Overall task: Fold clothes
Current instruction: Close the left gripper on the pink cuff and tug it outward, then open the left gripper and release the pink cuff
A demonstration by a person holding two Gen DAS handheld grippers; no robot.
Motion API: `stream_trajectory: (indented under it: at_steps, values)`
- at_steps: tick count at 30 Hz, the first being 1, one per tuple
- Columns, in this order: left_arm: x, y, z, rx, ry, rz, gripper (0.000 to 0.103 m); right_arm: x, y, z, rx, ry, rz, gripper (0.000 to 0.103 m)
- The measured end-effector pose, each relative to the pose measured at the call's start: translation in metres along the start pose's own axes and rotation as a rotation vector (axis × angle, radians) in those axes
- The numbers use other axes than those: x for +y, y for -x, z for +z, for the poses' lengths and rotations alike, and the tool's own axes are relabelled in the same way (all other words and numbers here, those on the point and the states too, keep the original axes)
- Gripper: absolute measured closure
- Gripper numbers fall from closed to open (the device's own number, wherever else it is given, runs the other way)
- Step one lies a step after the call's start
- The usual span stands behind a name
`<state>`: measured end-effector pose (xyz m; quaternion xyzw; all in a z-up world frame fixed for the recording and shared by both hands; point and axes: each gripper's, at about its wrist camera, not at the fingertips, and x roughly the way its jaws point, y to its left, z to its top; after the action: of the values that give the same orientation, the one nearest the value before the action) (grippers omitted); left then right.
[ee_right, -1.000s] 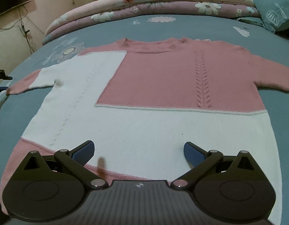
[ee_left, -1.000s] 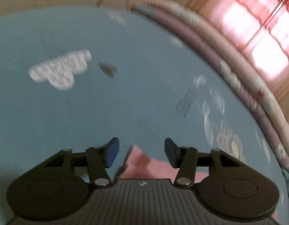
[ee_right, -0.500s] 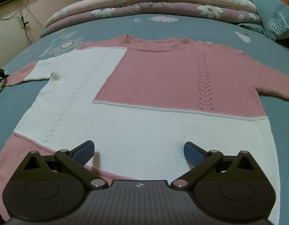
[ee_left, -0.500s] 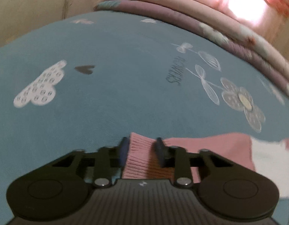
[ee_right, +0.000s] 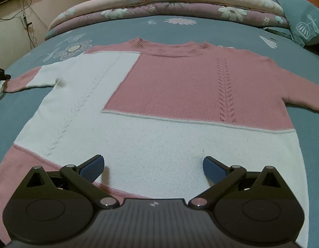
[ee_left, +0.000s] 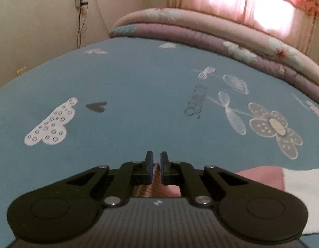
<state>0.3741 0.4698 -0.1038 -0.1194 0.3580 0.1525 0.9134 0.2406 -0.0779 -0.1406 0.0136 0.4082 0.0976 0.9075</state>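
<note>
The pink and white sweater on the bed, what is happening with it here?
A person with two handheld grippers is starting to fold the pink and white knitted sweater, which lies flat on the blue patterned bedsheet. The left gripper has just been closing and now pinches the pink cuff of one sleeve. The right gripper hovers open over the white lower part, holding nothing.

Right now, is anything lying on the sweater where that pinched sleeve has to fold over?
Nothing visible does. The left gripper is shut on the pink sleeve cuff, and the sweater lies flat and bare. The right gripper hangs open over the hem.
</note>
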Motion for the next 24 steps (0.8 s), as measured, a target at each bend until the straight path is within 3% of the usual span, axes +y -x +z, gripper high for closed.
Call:
stream_trajectory:
  at_steps: [2, 3, 4, 6, 7, 9, 11, 14, 15, 17, 20, 21, 24]
  values:
    - [0.008, 0.000, -0.001, -0.001, 0.032, 0.008, 0.079, 0.000, 0.000, -0.001, -0.001, 0.003, -0.001, 0.000]
    - [0.011, 0.001, 0.000, -0.008, 0.042, 0.010, 0.063, 0.000, -0.001, -0.001, -0.003, 0.004, -0.003, 0.000]
    - [0.014, 0.001, 0.001, -0.014, 0.050, 0.011, 0.055, 0.001, -0.002, -0.001, -0.004, 0.004, -0.007, 0.000]
    - [0.014, 0.000, 0.002, -0.027, 0.033, 0.010, 0.043, 0.002, -0.002, -0.001, -0.004, 0.007, -0.014, 0.000]
    - [0.013, -0.006, 0.003, 0.028, 0.015, -0.017, 0.042, 0.003, -0.003, -0.001, -0.003, 0.011, -0.017, 0.000]
    - [0.005, -0.013, -0.003, 0.103, -0.047, -0.062, 0.044, 0.004, -0.003, -0.001, -0.001, 0.017, -0.022, 0.000]
    - [-0.005, -0.011, -0.008, 0.098, -0.137, -0.051, 0.047, 0.005, -0.003, -0.002, -0.001, 0.020, -0.023, 0.000]
    - [-0.016, -0.005, -0.011, 0.087, -0.168, -0.036, 0.071, 0.006, -0.003, -0.001, 0.002, 0.026, -0.029, 0.000]
    - [-0.023, -0.002, -0.012, 0.083, -0.203, -0.020, 0.083, 0.006, -0.003, -0.002, 0.002, 0.030, -0.031, 0.000]
    - [-0.038, 0.007, -0.014, 0.039, -0.286, 0.024, 0.097, 0.007, -0.003, -0.002, 0.003, 0.037, -0.035, 0.000]
    - [-0.042, 0.016, -0.014, -0.071, -0.290, 0.101, 0.097, 0.006, -0.004, -0.001, 0.002, 0.023, -0.035, 0.000]
    - [-0.039, 0.015, -0.012, -0.091, -0.249, 0.142, 0.097, 0.006, -0.004, -0.001, 0.001, 0.019, -0.035, 0.000]
    - [-0.027, 0.002, -0.010, -0.059, -0.179, 0.226, 0.091, 0.006, -0.003, -0.002, 0.002, 0.020, -0.030, 0.000]
